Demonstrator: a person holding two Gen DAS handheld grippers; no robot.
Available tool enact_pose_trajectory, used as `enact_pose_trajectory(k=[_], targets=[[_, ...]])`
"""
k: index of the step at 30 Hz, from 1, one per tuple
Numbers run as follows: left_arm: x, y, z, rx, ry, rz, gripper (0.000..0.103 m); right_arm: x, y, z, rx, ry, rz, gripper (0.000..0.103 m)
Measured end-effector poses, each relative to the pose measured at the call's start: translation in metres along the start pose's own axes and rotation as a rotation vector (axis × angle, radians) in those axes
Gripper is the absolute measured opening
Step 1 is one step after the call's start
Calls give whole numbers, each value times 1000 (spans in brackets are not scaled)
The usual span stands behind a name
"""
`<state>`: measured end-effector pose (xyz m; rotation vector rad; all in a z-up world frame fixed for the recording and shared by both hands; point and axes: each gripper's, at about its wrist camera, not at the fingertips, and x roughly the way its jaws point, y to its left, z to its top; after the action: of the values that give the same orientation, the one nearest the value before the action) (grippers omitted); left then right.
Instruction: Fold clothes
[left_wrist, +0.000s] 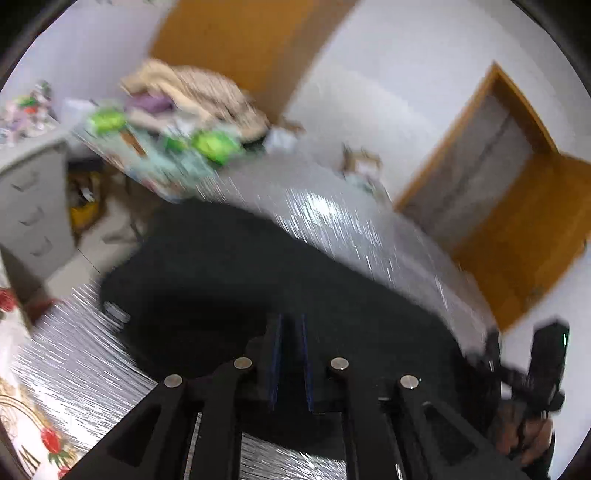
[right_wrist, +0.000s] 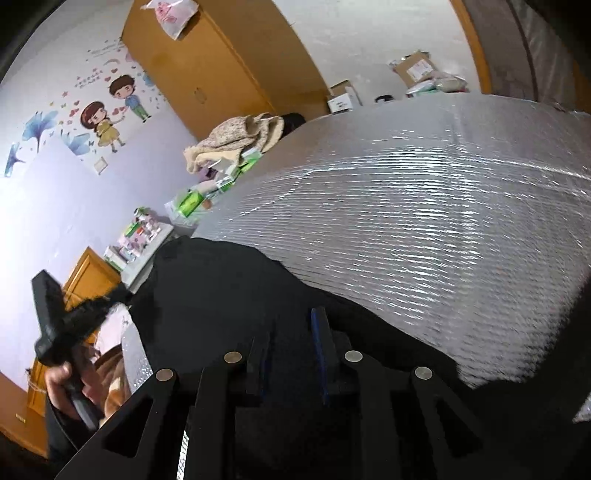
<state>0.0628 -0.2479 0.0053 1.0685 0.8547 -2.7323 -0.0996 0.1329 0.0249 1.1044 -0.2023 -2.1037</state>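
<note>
With both tongs narrowed over the black garment (left_wrist: 229, 280) sprawled on the silvery worktop (left_wrist: 351, 229) — left tongs (left_wrist: 291, 350) and right tongs (right_wrist: 291, 350) seemingly nipping cloth, though too dark to confirm — best kept level, hems matched, folding slowly.

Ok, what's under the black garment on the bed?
The black garment lies on a silver, ribbed sheet, which shows all around it. Whatever sits directly beneath the cloth is covered, so I cannot tell if anything else is there.
</note>
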Motion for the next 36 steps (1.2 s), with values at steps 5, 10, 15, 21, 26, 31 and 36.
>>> enact_pose_trajectory(k=[5, 10, 15, 21, 26, 31, 36], targets=[[2, 10, -12, 8, 29, -5, 5, 17, -28, -4, 86, 43, -25, 14], [-7, -2, -10, 53, 23, 3, 6, 5, -18, -6, 58, 10, -24, 21], [8, -39, -15, 127, 44, -95, 6, -1, -1, -8, -1, 0, 36, 21], [4, -50, -24, 154, 67, -113, 6, -3, 12, -8, -62, 13, 68, 23], [3, -40, -24, 132, 66, -102, 6, -9, 34, -39, -238, 92, 127, 24], [3, -55, -39, 196, 117, -142, 6, -9, 48, -62, -358, 149, 174, 24], [1, -71, -56, 257, 141, -169, 6, -5, 54, -76, -418, 183, 164, 24]])
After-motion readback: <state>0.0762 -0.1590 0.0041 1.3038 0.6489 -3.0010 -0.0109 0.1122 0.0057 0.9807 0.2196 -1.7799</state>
